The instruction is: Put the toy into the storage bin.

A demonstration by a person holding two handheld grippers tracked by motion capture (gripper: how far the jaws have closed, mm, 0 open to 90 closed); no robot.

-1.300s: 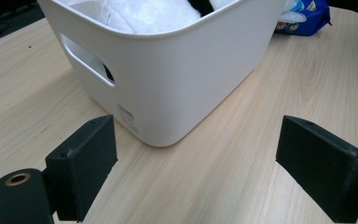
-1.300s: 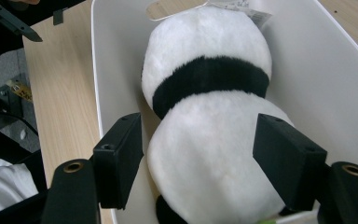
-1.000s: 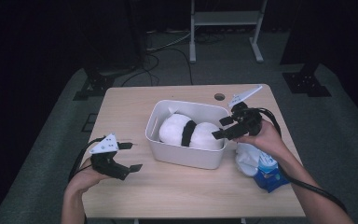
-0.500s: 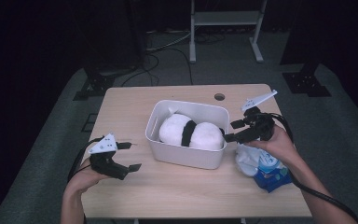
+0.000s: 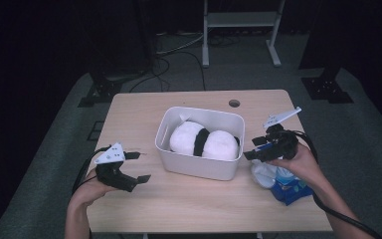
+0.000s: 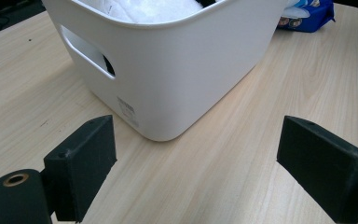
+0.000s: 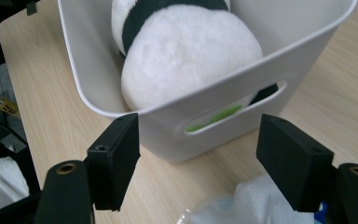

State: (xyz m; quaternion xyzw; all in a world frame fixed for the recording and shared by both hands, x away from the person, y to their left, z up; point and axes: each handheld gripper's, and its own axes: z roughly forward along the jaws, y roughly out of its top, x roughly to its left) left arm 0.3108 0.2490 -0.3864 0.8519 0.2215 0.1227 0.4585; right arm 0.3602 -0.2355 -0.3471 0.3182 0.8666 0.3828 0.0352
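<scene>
I can't read any text from here. The white bin [image 6: 177,70] carries a small grey printed label low on its near corner in the left gripper view, too fine to make out. The blue packet [image 6: 307,14] shows printed graphics and lettering, but they're too blurred for me to read.

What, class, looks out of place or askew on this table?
Little stands out. The white bin sits slightly turned against the table edges, with the panda plush inside it. The crumpled blue-and-white packet lies loose beside the bin.
</scene>
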